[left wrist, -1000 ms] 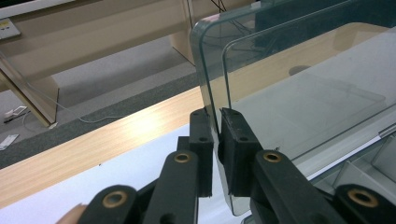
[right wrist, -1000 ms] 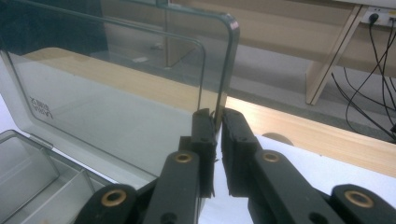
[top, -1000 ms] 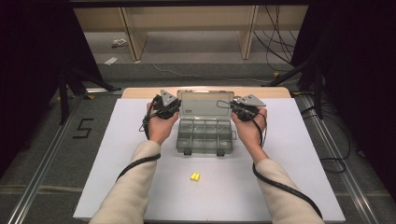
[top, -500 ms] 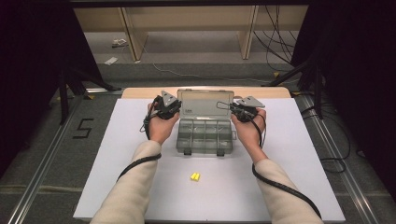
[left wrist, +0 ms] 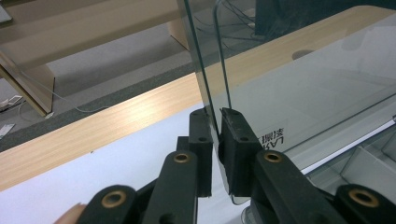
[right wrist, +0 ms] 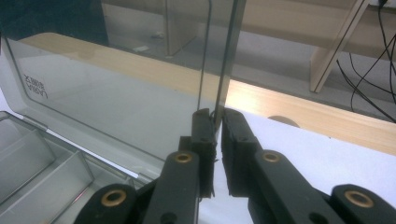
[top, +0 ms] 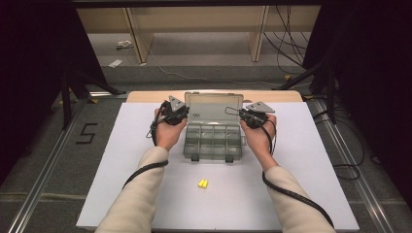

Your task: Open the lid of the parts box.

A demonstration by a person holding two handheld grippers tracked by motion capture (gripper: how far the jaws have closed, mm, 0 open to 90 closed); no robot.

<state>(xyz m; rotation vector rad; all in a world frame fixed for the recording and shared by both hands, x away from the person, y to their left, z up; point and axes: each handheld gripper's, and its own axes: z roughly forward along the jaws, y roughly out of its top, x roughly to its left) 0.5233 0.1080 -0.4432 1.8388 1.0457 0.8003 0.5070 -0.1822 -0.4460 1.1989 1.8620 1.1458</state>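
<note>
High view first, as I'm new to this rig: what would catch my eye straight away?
A clear organizer box sits mid-table with its lid standing open. The left gripper and right gripper each pinch a side edge of that lid. Nearer the person, a small yellow piece lies alone on the white table.

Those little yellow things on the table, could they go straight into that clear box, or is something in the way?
Nothing visible blocks them. The yellow pieces lie on bare white table just in front of the clear box, whose lid stands open, pinched at its side edges by the left hand-held gripper and right hand-held gripper.
</note>
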